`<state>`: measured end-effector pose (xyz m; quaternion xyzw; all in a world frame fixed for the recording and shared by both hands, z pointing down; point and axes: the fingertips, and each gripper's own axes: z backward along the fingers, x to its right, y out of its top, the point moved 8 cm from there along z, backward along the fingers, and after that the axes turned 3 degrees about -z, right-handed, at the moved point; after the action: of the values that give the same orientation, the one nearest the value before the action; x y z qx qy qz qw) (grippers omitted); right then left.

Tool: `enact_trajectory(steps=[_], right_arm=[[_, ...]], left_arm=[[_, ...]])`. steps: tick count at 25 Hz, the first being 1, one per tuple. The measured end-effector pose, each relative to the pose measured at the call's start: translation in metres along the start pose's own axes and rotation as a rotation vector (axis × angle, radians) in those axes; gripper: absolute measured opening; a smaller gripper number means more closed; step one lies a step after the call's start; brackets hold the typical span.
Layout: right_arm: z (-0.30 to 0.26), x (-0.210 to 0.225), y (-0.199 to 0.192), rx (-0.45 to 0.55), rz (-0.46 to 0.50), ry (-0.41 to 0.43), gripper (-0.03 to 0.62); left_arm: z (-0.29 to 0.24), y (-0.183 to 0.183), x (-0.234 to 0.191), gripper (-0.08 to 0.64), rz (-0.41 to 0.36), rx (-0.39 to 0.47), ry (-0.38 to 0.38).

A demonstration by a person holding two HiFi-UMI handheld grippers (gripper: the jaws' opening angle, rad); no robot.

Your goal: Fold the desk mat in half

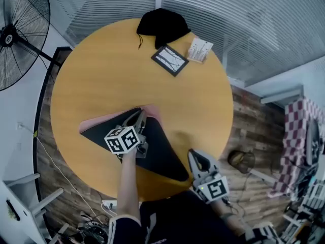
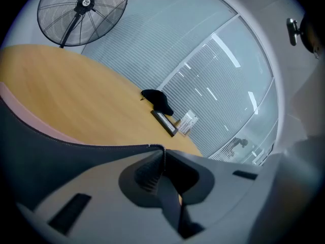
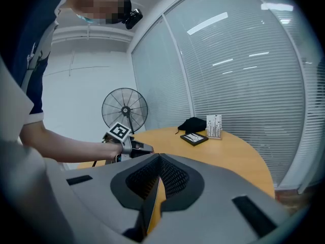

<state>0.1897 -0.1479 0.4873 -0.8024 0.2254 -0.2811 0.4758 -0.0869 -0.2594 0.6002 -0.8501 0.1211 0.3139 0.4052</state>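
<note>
Two tongs, both closed. Left tongs [image 1: 139, 117] are clamped on the hem of the desk mat [image 1: 158, 154]: in the left gripper view the stitched grey edge runs right into the shut jaws. My left forearm reaches out from the near side over the counter [image 1: 101, 70], tongs pointing away and a bit down. Right tongs [image 1: 196, 157] are shut with nothing between the jaws, low at the near-right rim of the counter, just beside the mat's right corner.

The mat lies on the near half of the counter, dark side up, with a pink underside strip [image 1: 101, 120] showing along its far-left edge.

Far side of the counter: black cloth [image 1: 162, 24], dark framed card [image 1: 170, 60], small printed stand [image 1: 199, 50]. Standing fan [image 1: 20, 34] at left, blinds behind, wood floor.

My left arm and its marker cube cover the mat's middle. Can't tell whether the right tips touch the mat.
</note>
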Motion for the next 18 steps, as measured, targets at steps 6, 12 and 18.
enact_trajectory(steps=[6,12,18], right_arm=[[-0.004,-0.002,-0.001,-0.015,-0.002,0.006,0.002],[-0.008,-0.007,-0.001,-0.023,-0.003,0.009,0.002],[-0.008,-0.007,-0.003,-0.029,0.001,0.01,0.002]], left_arm=[[-0.013,-0.003,-0.007,0.018,0.063,-0.062,0.046],[-0.015,-0.003,-0.004,0.023,0.054,-0.07,0.047],[-0.017,-0.003,0.005,0.111,0.011,-0.045,0.012]])
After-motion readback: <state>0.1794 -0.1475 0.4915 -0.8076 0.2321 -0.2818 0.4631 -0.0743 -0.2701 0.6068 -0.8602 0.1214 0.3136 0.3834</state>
